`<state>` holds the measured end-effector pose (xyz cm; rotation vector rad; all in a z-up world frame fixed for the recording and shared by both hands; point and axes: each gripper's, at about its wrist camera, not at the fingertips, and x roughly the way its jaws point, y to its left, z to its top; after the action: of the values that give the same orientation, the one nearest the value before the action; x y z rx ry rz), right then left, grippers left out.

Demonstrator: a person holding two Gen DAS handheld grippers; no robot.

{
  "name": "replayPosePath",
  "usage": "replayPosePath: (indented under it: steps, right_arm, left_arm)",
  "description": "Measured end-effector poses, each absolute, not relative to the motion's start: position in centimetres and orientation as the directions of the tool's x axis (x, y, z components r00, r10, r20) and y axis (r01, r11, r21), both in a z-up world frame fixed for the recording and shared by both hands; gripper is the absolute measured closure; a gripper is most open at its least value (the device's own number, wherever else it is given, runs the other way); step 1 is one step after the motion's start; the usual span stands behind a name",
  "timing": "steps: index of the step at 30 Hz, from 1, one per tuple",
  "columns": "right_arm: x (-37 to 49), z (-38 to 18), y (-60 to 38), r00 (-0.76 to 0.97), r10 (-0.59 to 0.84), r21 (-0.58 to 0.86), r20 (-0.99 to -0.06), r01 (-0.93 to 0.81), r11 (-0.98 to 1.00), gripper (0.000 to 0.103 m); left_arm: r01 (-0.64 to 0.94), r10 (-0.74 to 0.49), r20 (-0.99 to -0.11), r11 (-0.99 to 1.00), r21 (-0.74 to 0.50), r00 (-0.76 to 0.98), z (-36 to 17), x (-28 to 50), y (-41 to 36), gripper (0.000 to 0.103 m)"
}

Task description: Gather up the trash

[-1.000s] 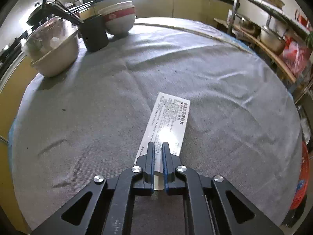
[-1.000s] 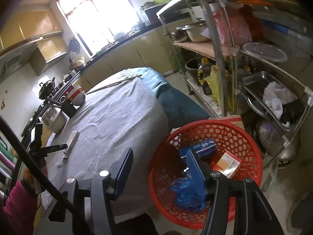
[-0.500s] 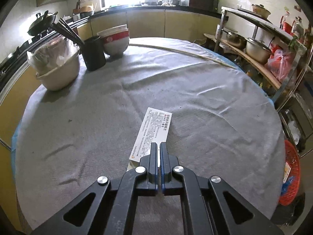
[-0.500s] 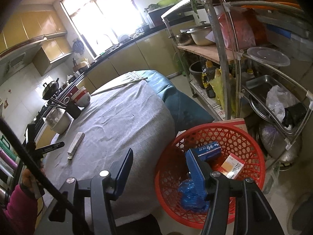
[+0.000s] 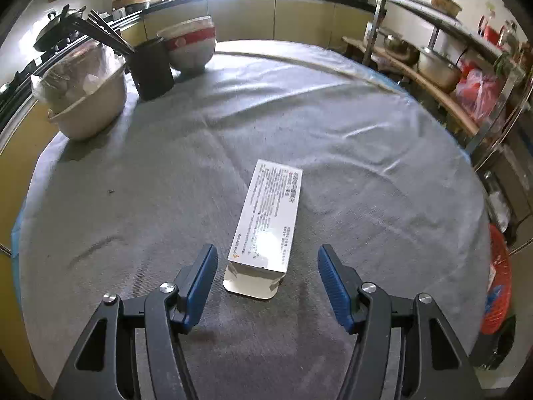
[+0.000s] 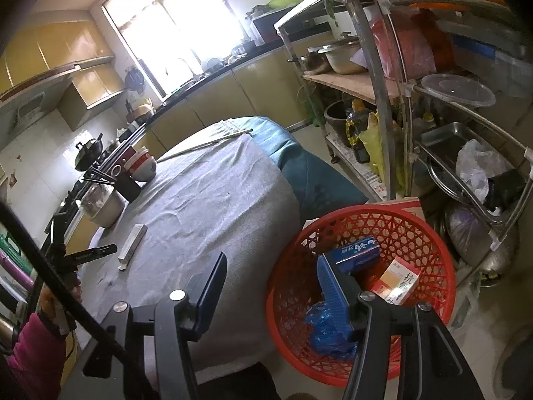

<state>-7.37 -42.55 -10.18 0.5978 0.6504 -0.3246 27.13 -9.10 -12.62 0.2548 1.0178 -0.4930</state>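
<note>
white box [image 5: 268,221], small unreadable print, orange logo, grey tablecloth [image 5: 349,153]

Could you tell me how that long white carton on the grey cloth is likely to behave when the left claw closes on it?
The white carton is probably light and likely empty: its near end flap hangs open. Its thin card walls may cave in under a firm squeeze. Lying flat on the cloth, it should not roll, though a push might twist it. The left claw is opening around its near end without touching it.

Bare grey tablecloth [image 5: 349,153] lies open around the long white printed carton [image 5: 269,220]; the foil-covered metal bowl [image 5: 86,100], black chopstick holder [image 5: 151,66] and stacked red-banded bowls [image 5: 190,45] crowd the far left edge (seemingly touching).
</note>
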Motion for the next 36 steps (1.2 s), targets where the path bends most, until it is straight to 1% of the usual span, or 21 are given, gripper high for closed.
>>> replayPosePath:
  steps: [7,11,13,14,15,16,17,21,27,36]
  right_arm:
    - [-7.3,-10.8,-43.2,0.746,-0.098,0.419,-0.659,0.472,0.776,0.042]
    - [-7.5,-11.2,-43.8,0.744,-0.101,0.428,-0.66,0.483,0.764,0.042]
    - [-7.6,-11.2,-43.9,0.746,-0.102,0.431,-0.658,0.483,0.762,0.042]
    - [-7.7,-11.3,-43.9,0.747,-0.102,0.431,-0.656,0.483,0.762,0.042]
    - [-7.7,-11.3,-43.9,0.747,-0.102,0.431,-0.657,0.483,0.762,0.042]
    - [-7.7,-11.3,-43.9,0.747,-0.1,0.433,-0.657,0.483,0.761,0.042]
    - [-7.7,-11.4,-43.9,0.747,-0.099,0.435,-0.657,0.483,0.76,0.042]
    - [-7.8,-11.2,-43.8,0.754,-0.099,0.439,-0.65,0.478,0.761,0.042]
    - [-8.4,-10.8,-43.8,0.761,-0.105,0.443,-0.64,0.477,0.759,0.042]
    - [-8.3,-10.7,-43.4,0.769,-0.096,0.448,-0.632,0.464,0.764,0.042]
  left_arm:
    - [0.495,-0.244,-0.883,0.869,-0.015,0.401,-14.0,28.8,-11.0,0.04]
    - [0.492,-0.195,-0.893,0.87,0.034,0.406,-14.9,29.4,-12.2,0.04]
    - [0.472,-0.181,-0.881,0.88,0.053,0.437,-14.8,29.4,-12.2,0.052]
    - [0.462,-0.17,-0.877,0.884,0.066,0.45,-14.7,29.5,-12.2,0.064]
    - [0.467,-0.189,-0.877,0.883,0.045,0.441,-14.6,29.5,-12.1,0.077]
    - [0.469,-0.213,-0.878,0.883,0.015,0.43,-14.3,29.5,-12.0,0.084]
    - [0.465,-0.217,-0.878,0.885,0.007,0.426,-14.2,29.5,-12.0,0.103]
    - [0.465,-0.199,-0.869,0.885,0.041,0.454,-13.9,28.6,-12.3,0.103]
    - [0.463,-0.227,-0.852,0.886,0.021,0.472,-13.0,27.6,-11.8,0.103]
    - [0.478,-0.284,-0.81,0.878,-0.005,0.513,-10.0,26.3,-10.1,0.103]
